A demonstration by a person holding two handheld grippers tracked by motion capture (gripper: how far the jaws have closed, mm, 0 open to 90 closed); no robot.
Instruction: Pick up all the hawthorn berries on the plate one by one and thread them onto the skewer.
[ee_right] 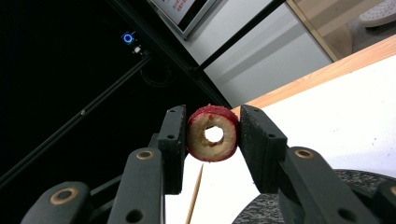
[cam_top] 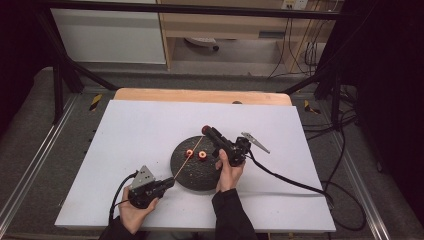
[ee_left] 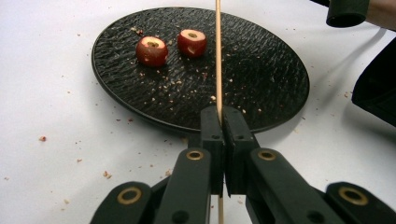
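On the white table [cam_top: 150, 130], the left gripper [ee_left: 219, 116] pinches a skewer [ee_left: 218, 56] over the black plate [ee_left: 261, 79]; the right gripper [ee_right: 212, 135] clamps a cored fruit slice [ee_right: 205, 140].

My left tongs [ee_left: 218, 119] cover part of the skewer [ee_left: 218, 56], whose far end runs off the picture's top edge.

Grey floor [cam_top: 30, 125], wooden cabinet [cam_top: 220, 25], black frame [cam_top: 57, 85]
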